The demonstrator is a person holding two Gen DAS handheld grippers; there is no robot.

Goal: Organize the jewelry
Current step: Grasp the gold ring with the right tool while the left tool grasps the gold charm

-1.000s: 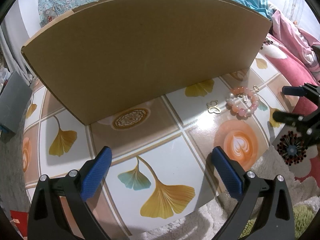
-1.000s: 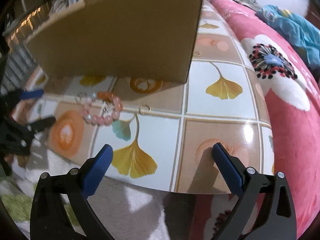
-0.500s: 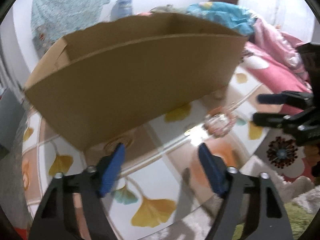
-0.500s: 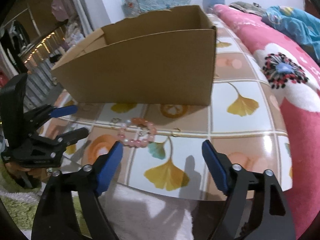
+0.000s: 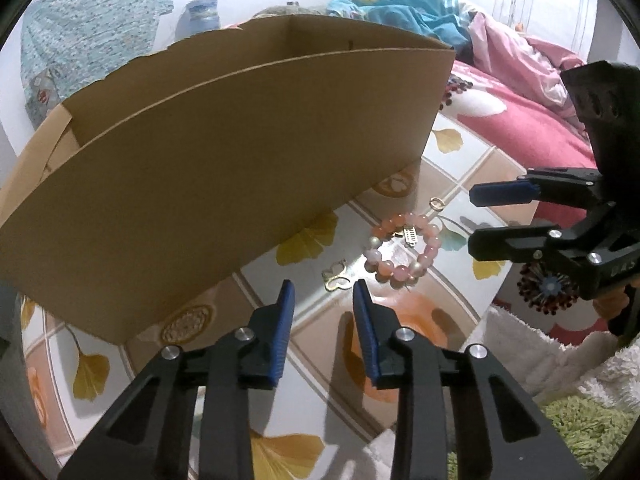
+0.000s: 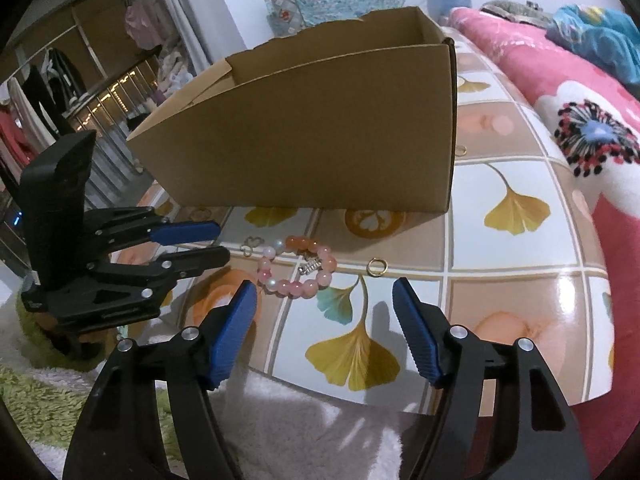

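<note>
Fingers first: on the left gripper [image 5: 324, 292] the blue fingers [image 5: 285, 320] stand only narrowly parted and grip nothing, tips hovering just short of the gold butterfly charm [image 5: 335, 277]. Over on the right gripper [image 6: 325, 294] the fingers [image 6: 236, 324] are spread wide, also empty, low over the near edge of the table [image 6: 520, 280] and aimed at the jewelry.

Biggest thing out there is the cardboard box [image 5: 224, 152], open-topped, standing on the table just behind the pieces: light, stiff-walled, the likely home for all of this, though nothing shows inside it from here.

Next down, the bead bracelet [image 6: 298, 270], pink and orange beads with a few pearly ones and a small metal charm in its ring, lying flat between box and grippers. I'd judge it light, floppy and smooth, so pinch across one side of the bead strand, not the charm, and expect it to dangle.

Smaller yet, the butterfly charm: thin, flat, hard metal on a glossy tiled top, likely to skid, so the fingers need to close right on its edges.

Smallest, the gold ring [image 6: 377, 267] just right of the bracelet, with a second ring [image 6: 461, 150] beside the box's corner; both tiny and prone to roll.

Both grippers point in from opposite sides, left fingers level toward the bracelet, neither touching anything.
</note>
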